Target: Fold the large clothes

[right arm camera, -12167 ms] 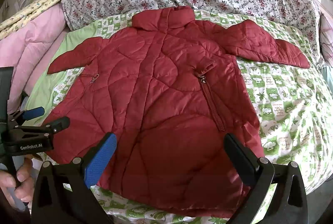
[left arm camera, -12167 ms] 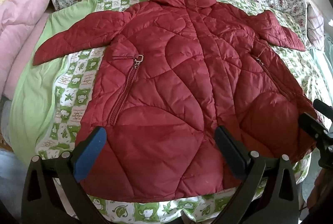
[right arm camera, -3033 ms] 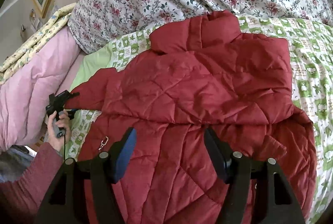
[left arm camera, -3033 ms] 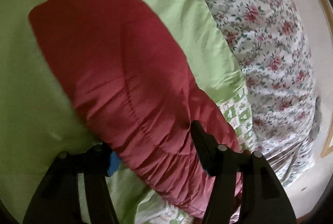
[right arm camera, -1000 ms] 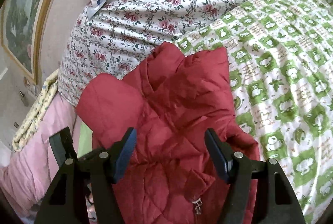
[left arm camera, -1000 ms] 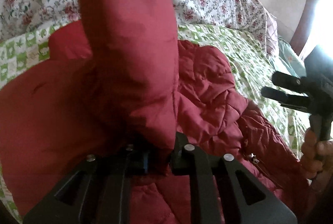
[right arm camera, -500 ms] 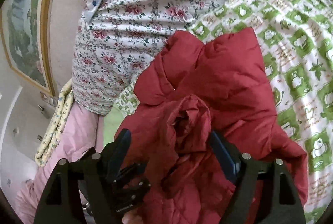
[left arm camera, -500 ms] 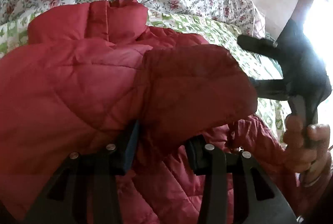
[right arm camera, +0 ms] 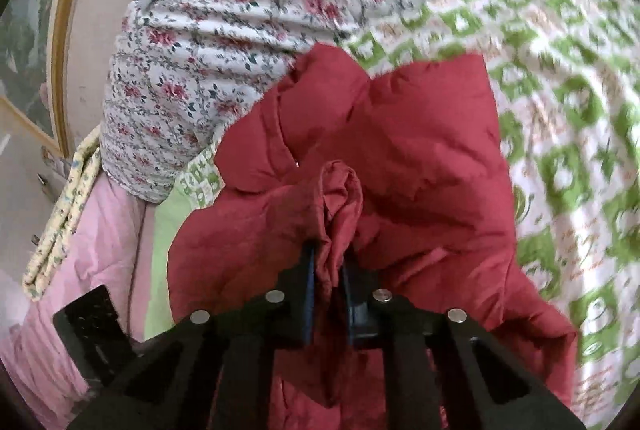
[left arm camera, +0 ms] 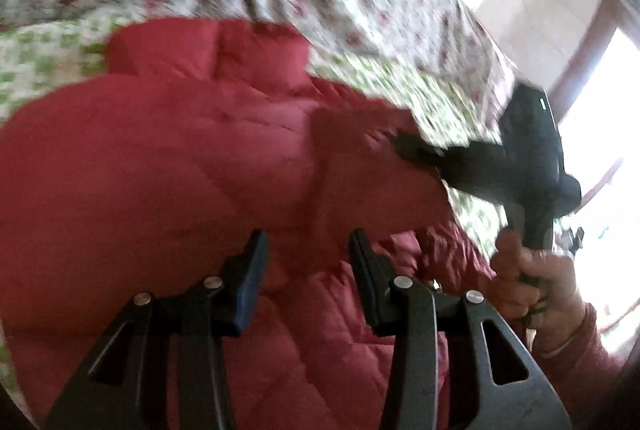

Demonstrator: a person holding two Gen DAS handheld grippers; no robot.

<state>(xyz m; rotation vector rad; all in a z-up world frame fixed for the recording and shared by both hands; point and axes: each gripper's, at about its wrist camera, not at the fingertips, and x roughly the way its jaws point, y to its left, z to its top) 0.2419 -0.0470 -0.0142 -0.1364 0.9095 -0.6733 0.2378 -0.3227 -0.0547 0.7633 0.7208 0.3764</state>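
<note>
The red quilted jacket [right arm camera: 420,166] lies on the green checked blanket [right arm camera: 568,78], its collar [left arm camera: 208,48] towards the flowered quilt [right arm camera: 224,14]. The right gripper [right arm camera: 330,270] has its jaws clamped on the bunched sleeve cuff [right arm camera: 340,190] over the jacket's middle. The left gripper [left arm camera: 306,262] hovers above the jacket's body, jaws apart, holding nothing. I judge this is the sleeve-folding step; next the cuff should be laid flat across the chest and released.

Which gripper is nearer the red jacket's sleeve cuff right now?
Right. The right gripper is shut on the bunched sleeve cuff of the red jacket. The left gripper is open just short of the jacket body, gripping nothing.
</note>
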